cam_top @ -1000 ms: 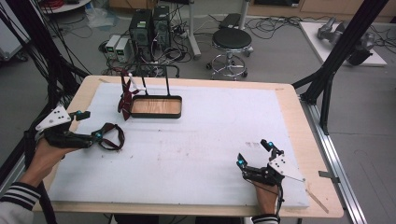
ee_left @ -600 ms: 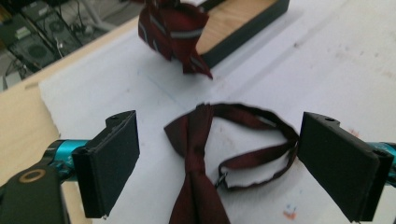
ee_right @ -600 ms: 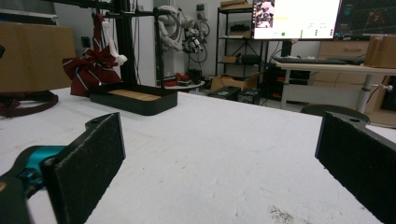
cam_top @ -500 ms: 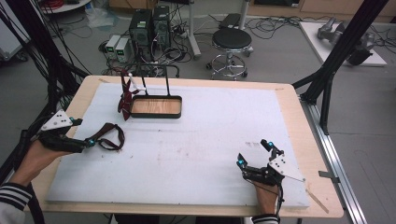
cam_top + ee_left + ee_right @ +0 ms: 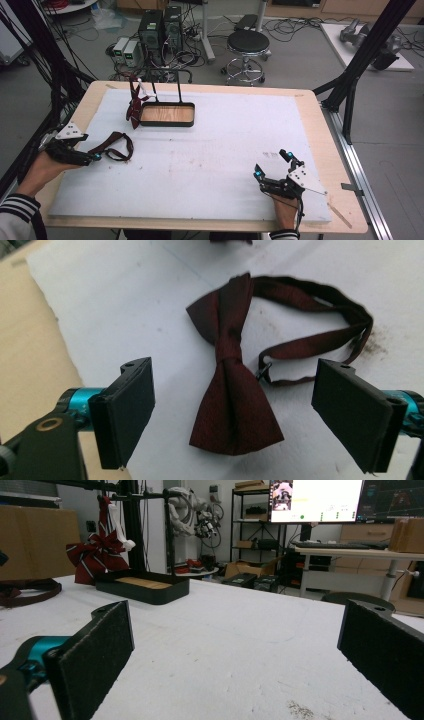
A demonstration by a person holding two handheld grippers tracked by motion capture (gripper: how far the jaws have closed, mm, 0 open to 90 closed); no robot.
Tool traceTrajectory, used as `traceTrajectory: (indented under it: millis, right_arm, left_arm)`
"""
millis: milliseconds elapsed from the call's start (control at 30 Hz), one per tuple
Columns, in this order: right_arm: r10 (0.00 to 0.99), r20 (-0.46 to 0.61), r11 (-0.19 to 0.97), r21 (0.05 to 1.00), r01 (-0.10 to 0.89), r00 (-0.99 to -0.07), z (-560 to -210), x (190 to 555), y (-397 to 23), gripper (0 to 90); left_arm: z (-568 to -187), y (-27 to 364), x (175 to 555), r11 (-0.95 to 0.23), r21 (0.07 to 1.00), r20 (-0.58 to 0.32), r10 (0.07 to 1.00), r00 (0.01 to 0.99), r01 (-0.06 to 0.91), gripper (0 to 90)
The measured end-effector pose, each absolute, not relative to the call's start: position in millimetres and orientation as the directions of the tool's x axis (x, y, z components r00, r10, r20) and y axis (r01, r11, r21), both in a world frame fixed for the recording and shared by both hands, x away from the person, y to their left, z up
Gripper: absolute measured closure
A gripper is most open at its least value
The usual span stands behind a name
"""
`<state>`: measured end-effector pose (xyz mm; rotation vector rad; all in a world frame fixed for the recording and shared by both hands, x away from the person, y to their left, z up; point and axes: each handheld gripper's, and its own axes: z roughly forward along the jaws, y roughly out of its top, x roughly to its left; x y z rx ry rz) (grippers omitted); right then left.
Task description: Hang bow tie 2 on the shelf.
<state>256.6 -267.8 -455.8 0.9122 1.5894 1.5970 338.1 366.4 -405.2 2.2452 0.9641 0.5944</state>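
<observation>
**Ana:** Bow tie [image 5: 232, 375] first, since it sits at the table's left. It lies flat on the white mat [image 5: 215, 150], just ahead of the left gripper [image 5: 94, 157], and in the left gripper view it falls between the two black pads [image 5: 127, 415], with neither pad touching the cloth.

**Ben:** So those jaws are apart?

**Ana:** Wide apart, though they have just been closing a little, with the tie lying between them and nothing pinched yet. The point that matters is the tie's long axis: it runs from the near wing up through the knot to the far wing, almost straight away from the gripper, so it lies along the gap, not across it. I judge that the pads would meet the two long edges of the near wing, or the narrow knot if the hand pushes a little further forward.

**Ben:** And the strap?

**Ana:** The strap [image 5: 320, 310] loops away to the far right of the knot, clear of the pads.

**Ben:** What stands further right?

**Ana:** Towards the back, a black rack with a wooden tray [image 5: 167, 114] carries another dark red tie [image 5: 134, 102]. At the near right edge the right gripper [image 5: 272, 165] rests low on the mat, its jaws spread and empty, well apart from the bow tie. The left hand is plainly the nearer one.
</observation>
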Motion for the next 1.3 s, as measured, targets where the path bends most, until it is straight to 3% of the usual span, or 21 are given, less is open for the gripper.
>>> traceTrajectory:
  millis: [467, 767, 933, 1300]
  right_arm:
    - [0.861, 0.003, -0.004, 1.000, -0.001, -0.509, -455.9, 256.7, -267.9, 0.6]
    - [0.861, 0.007, -0.007, 1.000, 0.002, -0.509, -455.8, 256.8, -267.8, 0.6]
    - [0.860, 0.007, -0.006, 1.000, 0.004, -0.510, -455.7, 256.8, -267.8, 0.6]
    - [0.860, 0.007, -0.006, 1.000, 0.004, -0.510, -455.8, 256.9, -267.8, 0.7]
  left_arm:
    - [-418.9, 367.9, 343.5, -0.545, 0.631, 0.101, 0.764, 0.638, 0.553, 26.3]
    - [-424.5, 371.7, 346.8, -0.532, 0.609, 0.058, 0.770, 0.636, 0.588, 47.8]
    - [-420.3, 374.0, 348.0, -0.516, 0.595, 0.062, 0.794, 0.605, 0.616, 76.2]
    - [-415.9, 372.8, 346.5, -0.515, 0.607, 0.070, 0.793, 0.606, 0.605, 79.6]
